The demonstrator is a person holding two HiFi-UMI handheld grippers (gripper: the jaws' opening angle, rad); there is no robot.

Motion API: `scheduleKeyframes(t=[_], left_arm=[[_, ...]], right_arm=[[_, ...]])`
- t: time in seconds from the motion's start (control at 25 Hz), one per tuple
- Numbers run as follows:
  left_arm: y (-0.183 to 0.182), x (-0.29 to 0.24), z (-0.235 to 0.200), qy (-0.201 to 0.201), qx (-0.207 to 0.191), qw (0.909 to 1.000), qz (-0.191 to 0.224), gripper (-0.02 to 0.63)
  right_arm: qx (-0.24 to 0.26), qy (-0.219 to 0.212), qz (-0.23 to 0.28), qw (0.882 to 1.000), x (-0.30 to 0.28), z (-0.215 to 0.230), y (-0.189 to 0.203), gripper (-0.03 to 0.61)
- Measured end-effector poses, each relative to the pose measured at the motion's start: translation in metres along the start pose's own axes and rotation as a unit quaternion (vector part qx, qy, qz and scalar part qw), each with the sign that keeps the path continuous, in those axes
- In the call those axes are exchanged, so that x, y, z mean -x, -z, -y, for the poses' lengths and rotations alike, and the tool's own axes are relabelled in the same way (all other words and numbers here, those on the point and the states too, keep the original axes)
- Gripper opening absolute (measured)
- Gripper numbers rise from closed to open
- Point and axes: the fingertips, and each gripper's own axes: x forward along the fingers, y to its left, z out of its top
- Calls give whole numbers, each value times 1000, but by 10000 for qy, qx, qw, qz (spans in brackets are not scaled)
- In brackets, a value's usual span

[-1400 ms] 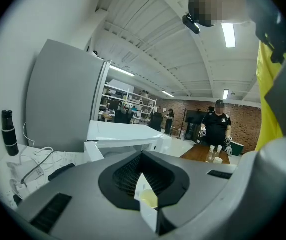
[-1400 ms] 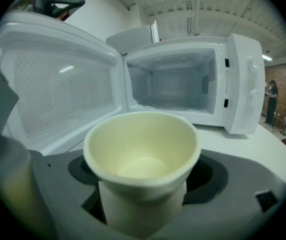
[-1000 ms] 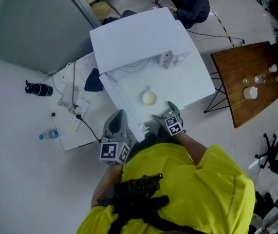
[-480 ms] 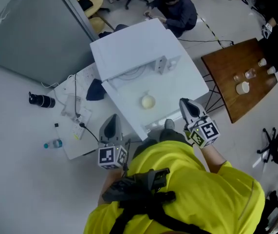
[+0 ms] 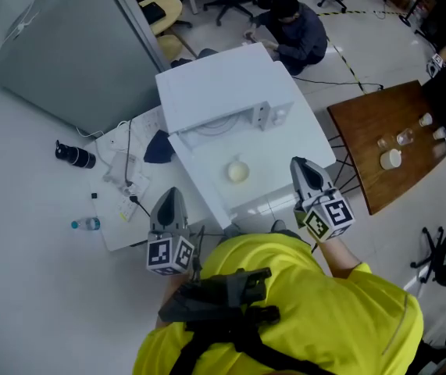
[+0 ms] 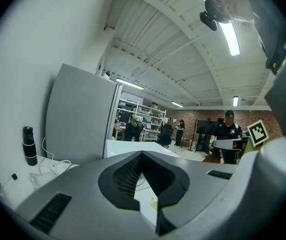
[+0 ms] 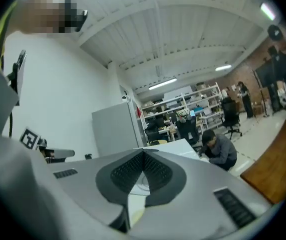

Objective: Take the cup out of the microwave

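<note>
The cup (image 5: 238, 170) stands upright on the white table (image 5: 281, 170), at 6 o'clock from the microwave (image 5: 219, 84) and just before its front, so it seems to be already outside. The right gripper (image 5: 299, 163) hangs at 3 o'clock from the cup and the left gripper (image 5: 169, 194) at 8 o'clock, both apart from it. On each, the fingers are pressed together with nothing between them. I judge the taking-out step to be finished. If the cup must go farther, one gripper has to spread its fingers, descend beside the cup and close gently on its wall.
</note>
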Motion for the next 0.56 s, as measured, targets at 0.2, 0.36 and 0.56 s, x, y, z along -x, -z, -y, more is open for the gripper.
scheduleKeyframes(t=[0.2, 0.36, 0.56], left_arm=[[-3, -7, 10, -57, -55, 10000, 44, 0], [-11, -13, 22, -47, -22, 9999, 112, 0], [-3, -10, 38, 16, -23, 10000, -24, 0]], right_arm=[[114, -36, 230, 9997, 3, 15, -19, 2], [182, -242, 98, 9995, 1, 10, -13, 2], [173, -358, 29, 9992, 12, 2, -6, 2]])
